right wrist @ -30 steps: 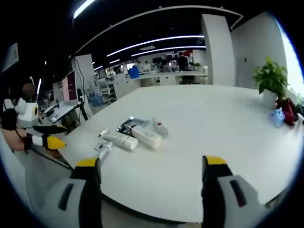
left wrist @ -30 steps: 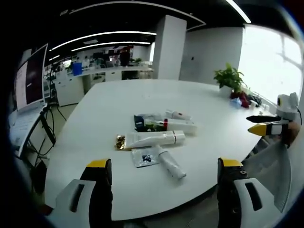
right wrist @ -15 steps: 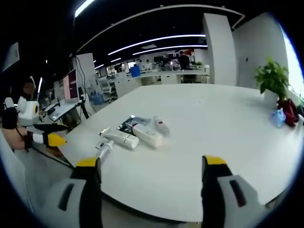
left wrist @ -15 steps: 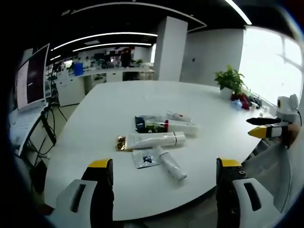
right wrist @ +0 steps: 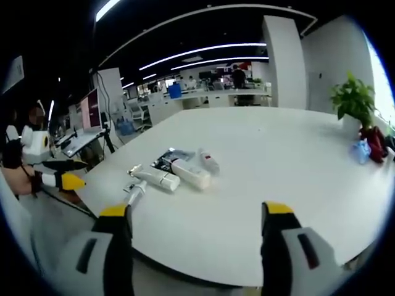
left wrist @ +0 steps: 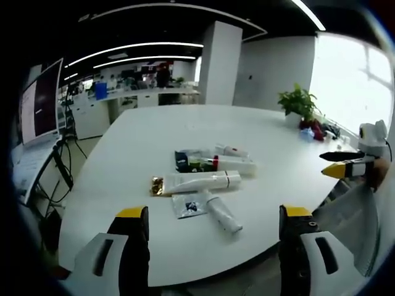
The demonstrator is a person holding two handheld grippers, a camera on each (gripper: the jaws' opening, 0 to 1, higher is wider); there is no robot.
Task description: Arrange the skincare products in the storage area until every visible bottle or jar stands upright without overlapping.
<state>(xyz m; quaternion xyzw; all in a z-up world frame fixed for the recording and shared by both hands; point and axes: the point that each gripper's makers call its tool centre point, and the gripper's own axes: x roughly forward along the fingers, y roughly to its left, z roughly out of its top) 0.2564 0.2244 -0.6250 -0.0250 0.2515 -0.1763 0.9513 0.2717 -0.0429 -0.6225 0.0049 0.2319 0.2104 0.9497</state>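
Observation:
Several skincare products lie flat in a cluster on the white table (left wrist: 148, 132). They include a long white tube with a gold end (left wrist: 194, 181), a short white tube (left wrist: 222, 213), a clear sachet (left wrist: 187, 204), a dark packet (left wrist: 184, 160), a white tube with a red band (left wrist: 236, 164) and a small bottle (left wrist: 231, 150). My left gripper (left wrist: 213, 213) hangs open off the near table edge, short of the cluster. My right gripper (right wrist: 196, 209) is open too, facing the long tube (right wrist: 155, 177), a second tube (right wrist: 191, 174) and the small bottle (right wrist: 208, 161) from another side. Neither gripper touches anything.
A potted plant (left wrist: 298, 102) with red and blue items beside it stands at the table's far edge. A monitor (left wrist: 40, 102) on a stand is at the left, off the table. The right gripper (left wrist: 345, 165) shows at the right edge, held by a hand.
The left gripper's jaws have drawn in very slightly. The products have not moved.

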